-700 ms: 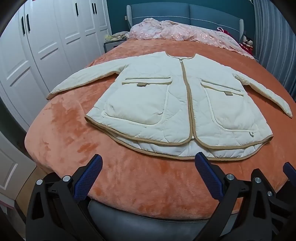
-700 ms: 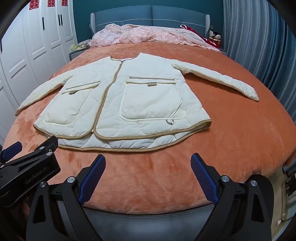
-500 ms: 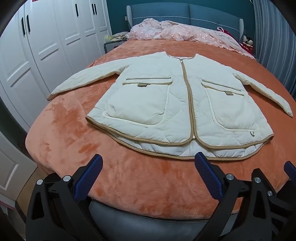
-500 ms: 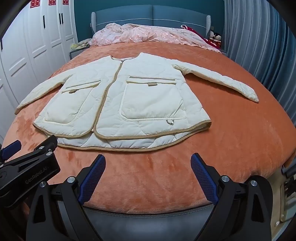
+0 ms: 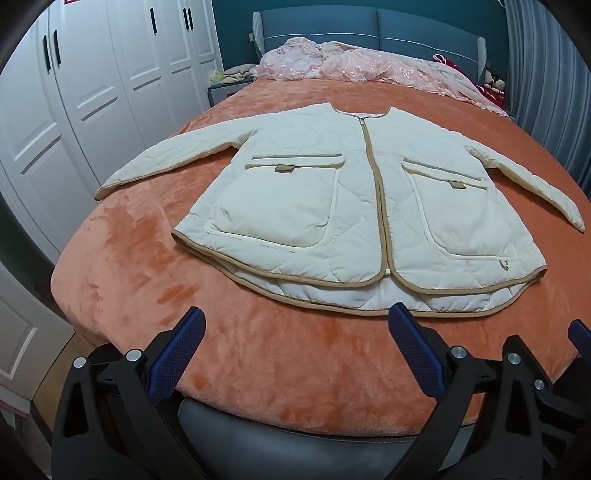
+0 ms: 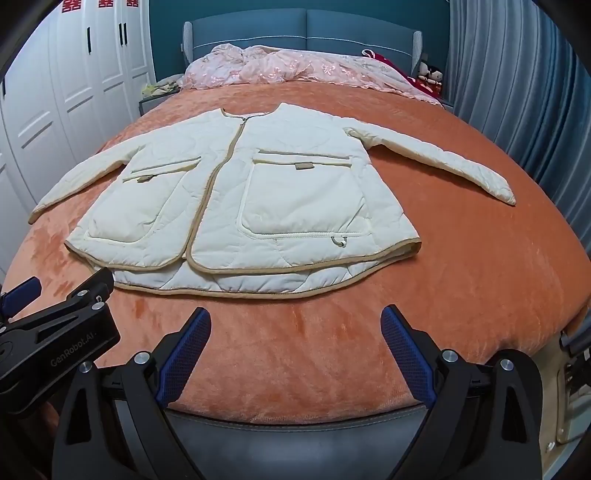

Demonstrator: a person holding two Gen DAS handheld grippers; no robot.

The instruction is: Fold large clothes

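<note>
Jacket (image 5: 351,206): is lying flat, centre frame, sleeves spread.
Left gripper (image 5: 295,350): released, empty.
Right gripper (image 6: 295,347): released, empty.
Advice: sleeve cuffs are best being grasped first.

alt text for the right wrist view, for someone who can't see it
A cream quilted jacket with tan trim lies flat and zipped, sleeves spread, on an orange bedspread. The open right gripper hovers over the bed's near edge, short of the hem, with the left gripper at lower left. A pink blanket is bunched by the blue headboard.
</note>
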